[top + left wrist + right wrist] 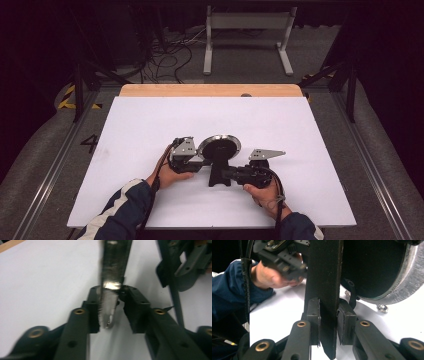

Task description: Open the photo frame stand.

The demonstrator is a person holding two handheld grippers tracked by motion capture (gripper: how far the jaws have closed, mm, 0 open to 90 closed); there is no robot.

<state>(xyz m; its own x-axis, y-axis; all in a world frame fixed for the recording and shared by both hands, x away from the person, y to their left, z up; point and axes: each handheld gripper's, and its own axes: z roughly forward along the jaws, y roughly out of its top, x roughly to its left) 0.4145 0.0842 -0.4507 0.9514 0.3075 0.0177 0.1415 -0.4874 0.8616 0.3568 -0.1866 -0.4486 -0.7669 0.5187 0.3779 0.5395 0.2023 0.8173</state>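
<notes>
A round dark disc (219, 146) with a silver rim stands on a black stand (220, 176) near the middle of the white table (150, 120). My left gripper (202, 159) comes in from the left, and in the left gripper view it (111, 305) is shut on the silver rim (111, 277), which runs up between its pads. My right gripper (226, 174) reaches in from the right, low down. In the right gripper view it (328, 322) is shut on the stand's black upright (324, 277), with the disc (374, 267) above and to the right.
A wooden strip (210, 90) borders the table's far edge. Beyond it a white frame (247, 30) and loose cables (165, 55) lie on the floor. A small shiny piece (382, 308) rests on the table under the disc. A hand (267, 275) holds the left gripper close by.
</notes>
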